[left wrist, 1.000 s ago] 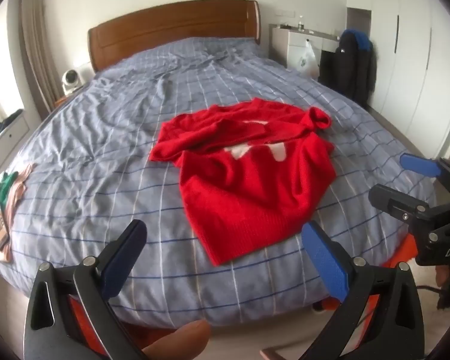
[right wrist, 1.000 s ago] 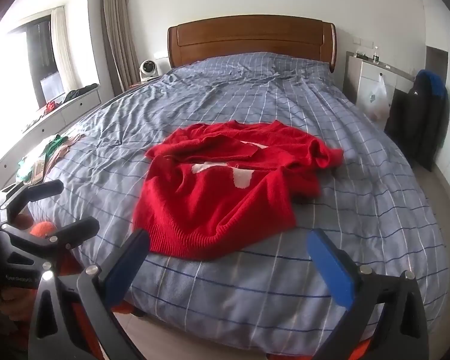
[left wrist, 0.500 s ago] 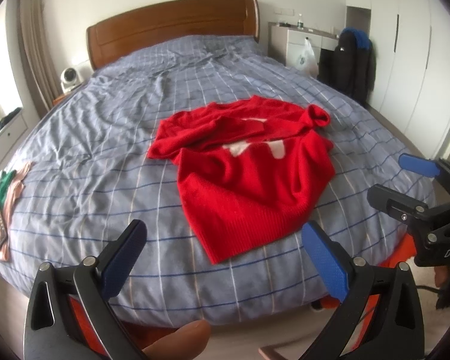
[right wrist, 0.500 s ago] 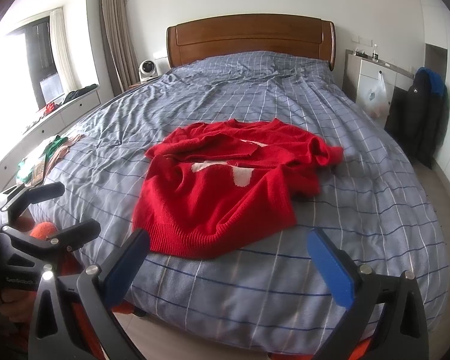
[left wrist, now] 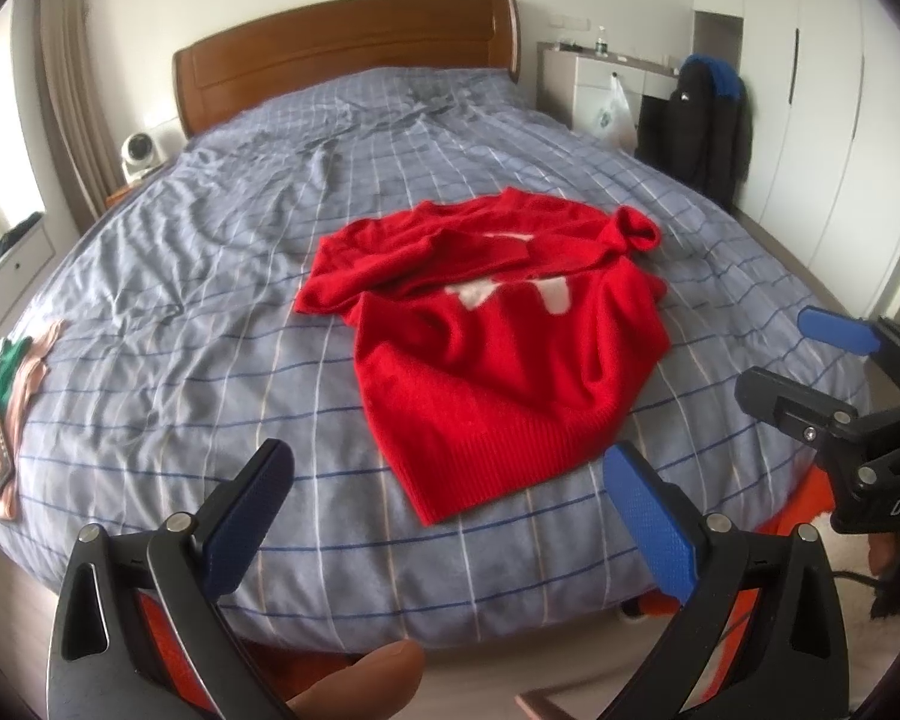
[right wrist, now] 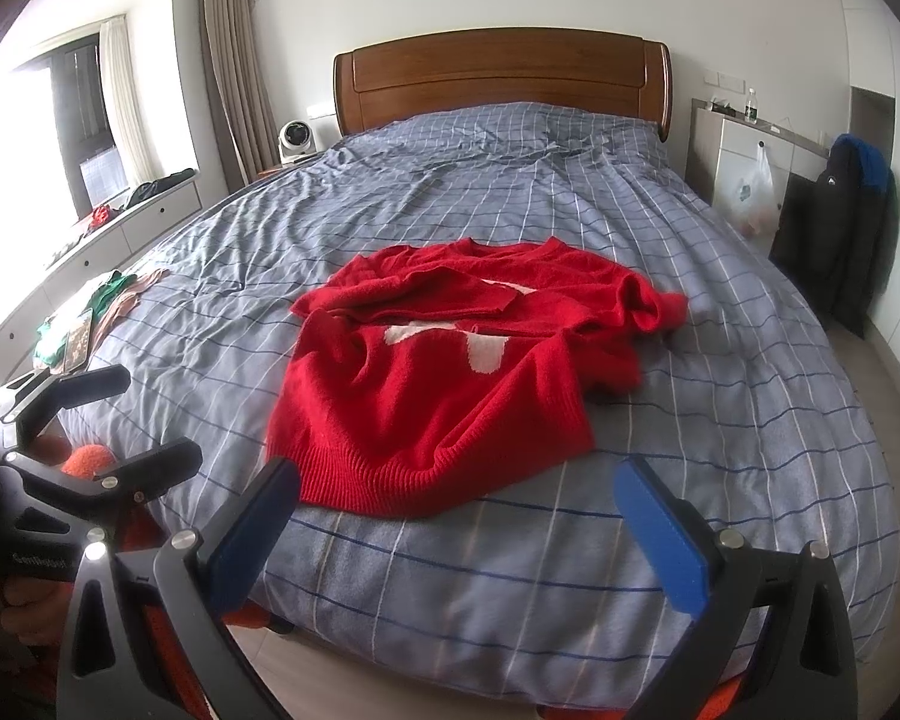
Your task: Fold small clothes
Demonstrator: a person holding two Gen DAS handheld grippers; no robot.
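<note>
Ahead of both open jaws, the red sweater (left wrist: 498, 360) lies crumpled on the bed (left wrist: 210, 312).
The left gripper (left wrist: 450, 504) is spread wide and empty, hem just beyond; the right gripper (right wrist: 459, 516) likewise, about as near. Body runs hem-near to collar-far; sleeves are bunched and hard to trace.

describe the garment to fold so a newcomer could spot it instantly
Start at the large bed with the grey-blue checked cover. Near its middle lies a crumpled red sweater, ribbed hem toward the foot. It is solid red with white patches, unlike the green-and-pink clothes at the bed's edge.
</note>
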